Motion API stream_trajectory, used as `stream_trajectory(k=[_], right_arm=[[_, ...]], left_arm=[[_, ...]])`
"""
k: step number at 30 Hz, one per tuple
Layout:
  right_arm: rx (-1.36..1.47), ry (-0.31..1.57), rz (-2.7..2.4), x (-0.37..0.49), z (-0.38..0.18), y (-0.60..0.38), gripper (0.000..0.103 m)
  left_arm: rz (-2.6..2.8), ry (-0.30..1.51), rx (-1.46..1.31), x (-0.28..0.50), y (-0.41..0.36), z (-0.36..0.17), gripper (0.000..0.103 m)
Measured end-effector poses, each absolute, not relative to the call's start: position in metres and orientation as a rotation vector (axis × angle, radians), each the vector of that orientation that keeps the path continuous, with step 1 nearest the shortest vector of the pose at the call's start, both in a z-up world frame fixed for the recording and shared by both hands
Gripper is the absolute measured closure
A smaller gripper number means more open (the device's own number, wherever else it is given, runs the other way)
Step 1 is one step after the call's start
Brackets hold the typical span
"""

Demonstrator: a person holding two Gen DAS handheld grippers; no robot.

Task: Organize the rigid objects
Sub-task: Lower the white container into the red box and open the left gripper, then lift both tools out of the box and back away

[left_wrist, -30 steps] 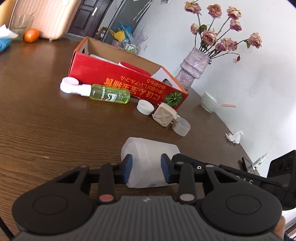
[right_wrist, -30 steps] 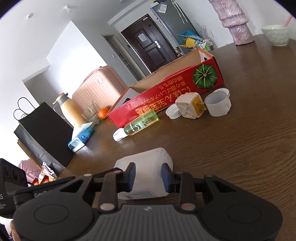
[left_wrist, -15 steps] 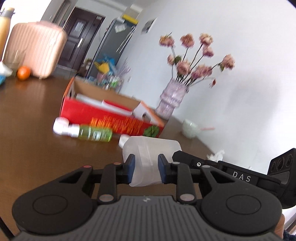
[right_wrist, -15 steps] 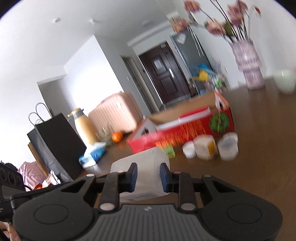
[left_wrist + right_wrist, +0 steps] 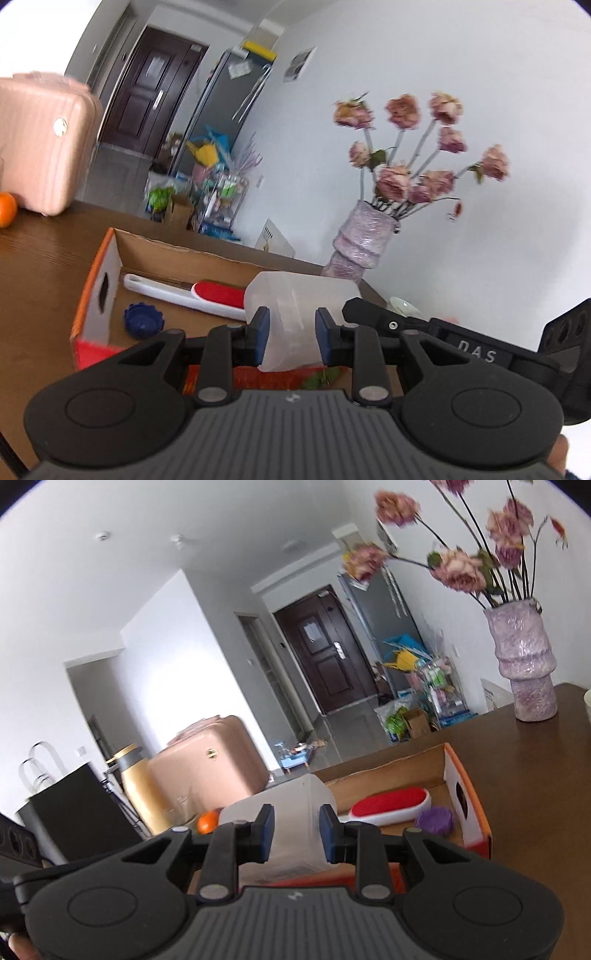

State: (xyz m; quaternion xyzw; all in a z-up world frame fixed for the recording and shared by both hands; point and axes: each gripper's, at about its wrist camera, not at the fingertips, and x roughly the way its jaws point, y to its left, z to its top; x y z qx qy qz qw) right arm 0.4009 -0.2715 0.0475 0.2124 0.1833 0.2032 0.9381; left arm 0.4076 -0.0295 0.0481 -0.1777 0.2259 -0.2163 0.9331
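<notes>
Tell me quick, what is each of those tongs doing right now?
Left tongs: closed on the translucent white plastic container, held above the red cardboard box.
Right tongs: closed on the same container.

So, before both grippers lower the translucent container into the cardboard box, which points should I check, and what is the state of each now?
1. Left gripper closed on the translucent container: ok.
2. Right gripper closed on the same container: ok.
3. Container above the cardboard box opening: ok; the box floor shows beyond it.
4. Free floor under the container: cannot tell; the container hides that part.
5. Lint brush and blue cap away from the drop place: cannot tell; the brush's red head passes behind the container.
6. Container lifted free above the box: ok.
</notes>
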Motion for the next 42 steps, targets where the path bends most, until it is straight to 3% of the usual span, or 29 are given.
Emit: stream_trajectory(k=[11,17,20,22,24,29,35,37,39,42], right_arm=[[0.548,0.645,0.355,0.551,-0.007,-0.271,0.077],[0.489,0.717,0.288,0.583,-0.042,-0.254,0.07],[0.479,0.712,0.289,0.585,-0.05,-0.252,0.059],[0.464,0.701,0.275,0.585,-0.049,-0.252,0.052],[0.453,0.682,0.272,0.583,-0.044,-0.253,0.043],[0.371,0.635,0.244,0.573,-0.021,-0.264,0.031],[0.177,0.56,0.189,0.54,0.016,-0.269,0.014],[0.076,0.533,0.181,0.524,0.025,-0.264,0.013],[0.004,0.468,0.15,0.505,0.032,-0.259,0.012],[-0.075,0.309,0.14,0.468,0.034,-0.253,0.001]], left_arm=[[-0.332,0.688,-0.406,0.541,-0.031,-0.004,0.076],[-0.292,0.785,-0.477,0.576,-0.019,-0.051,0.06],[-0.298,0.748,-0.416,0.573,-0.02,-0.055,0.054],[-0.312,0.729,-0.392,0.571,-0.02,-0.052,0.033],[-0.308,0.714,-0.357,0.57,-0.023,-0.046,0.025],[-0.288,0.675,-0.269,0.56,-0.014,-0.023,0.025],[-0.139,0.468,0.018,0.515,-0.012,0.017,0.013],[-0.091,0.407,0.095,0.496,-0.013,0.024,0.006],[-0.085,0.366,0.116,0.478,-0.011,0.028,0.0],[-0.044,0.271,0.097,0.446,-0.004,0.032,0.0]])
